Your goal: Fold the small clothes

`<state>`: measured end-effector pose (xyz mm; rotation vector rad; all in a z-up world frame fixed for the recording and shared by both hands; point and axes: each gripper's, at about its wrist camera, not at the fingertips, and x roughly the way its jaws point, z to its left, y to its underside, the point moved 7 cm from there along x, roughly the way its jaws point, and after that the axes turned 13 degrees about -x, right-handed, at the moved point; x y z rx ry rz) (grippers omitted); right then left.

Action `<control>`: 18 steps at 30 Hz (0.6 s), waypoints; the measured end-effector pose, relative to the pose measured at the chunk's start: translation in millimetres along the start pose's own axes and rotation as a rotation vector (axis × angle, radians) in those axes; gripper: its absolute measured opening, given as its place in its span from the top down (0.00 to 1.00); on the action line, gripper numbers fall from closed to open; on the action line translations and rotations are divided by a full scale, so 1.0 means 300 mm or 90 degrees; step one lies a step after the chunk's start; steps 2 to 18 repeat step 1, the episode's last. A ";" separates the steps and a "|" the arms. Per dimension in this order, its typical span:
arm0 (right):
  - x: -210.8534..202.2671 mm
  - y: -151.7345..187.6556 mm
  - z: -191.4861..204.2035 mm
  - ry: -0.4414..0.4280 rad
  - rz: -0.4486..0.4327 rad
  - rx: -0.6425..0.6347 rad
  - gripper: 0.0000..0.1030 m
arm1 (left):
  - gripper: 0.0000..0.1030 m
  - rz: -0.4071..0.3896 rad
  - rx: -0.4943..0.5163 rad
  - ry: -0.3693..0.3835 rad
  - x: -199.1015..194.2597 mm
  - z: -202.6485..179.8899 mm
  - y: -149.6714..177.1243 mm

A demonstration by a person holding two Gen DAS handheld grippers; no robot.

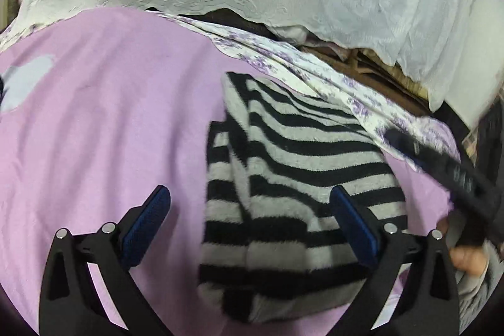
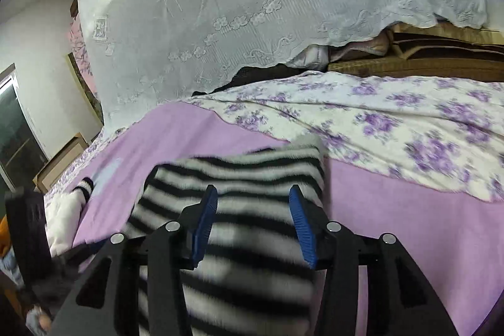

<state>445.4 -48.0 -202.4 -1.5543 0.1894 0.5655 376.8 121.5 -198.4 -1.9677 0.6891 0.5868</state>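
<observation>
A black-and-grey striped knit garment (image 1: 293, 178) lies partly folded on the lilac sheet (image 1: 110, 122). My left gripper (image 1: 252, 203) is wide open above it; its right finger is over the garment's right part, its left finger over bare sheet. In the right wrist view the same striped garment (image 2: 239, 241) is blurred and fills the lower centre. My right gripper (image 2: 253, 203) is open with its blue pads (image 2: 204, 219) just above the fabric, not closed on it. The right gripper's black body (image 1: 453, 172) shows at the right edge of the left wrist view.
A floral purple-and-white sheet (image 2: 393, 122) lies beyond the garment. A white lace cover (image 2: 252, 5) drapes over a stack of bedding (image 2: 425, 52) at the back. A white garment with a striped cuff (image 2: 72, 203) lies at the left. A pale patch (image 1: 25, 81) is on the lilac sheet.
</observation>
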 end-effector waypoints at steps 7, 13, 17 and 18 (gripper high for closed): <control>-0.002 0.036 0.004 0.009 0.016 -0.004 0.53 | 0.04 0.011 -0.006 -0.007 0.010 0.011 0.007; -0.002 0.036 0.004 0.009 0.016 -0.004 0.53 | 0.04 0.011 -0.006 -0.007 0.010 0.011 0.007; -0.002 0.036 0.004 0.009 0.016 -0.004 0.53 | 0.04 0.011 -0.006 -0.007 0.010 0.011 0.007; -0.002 0.036 0.004 0.009 0.016 -0.004 0.53 | 0.04 0.011 -0.006 -0.007 0.010 0.011 0.007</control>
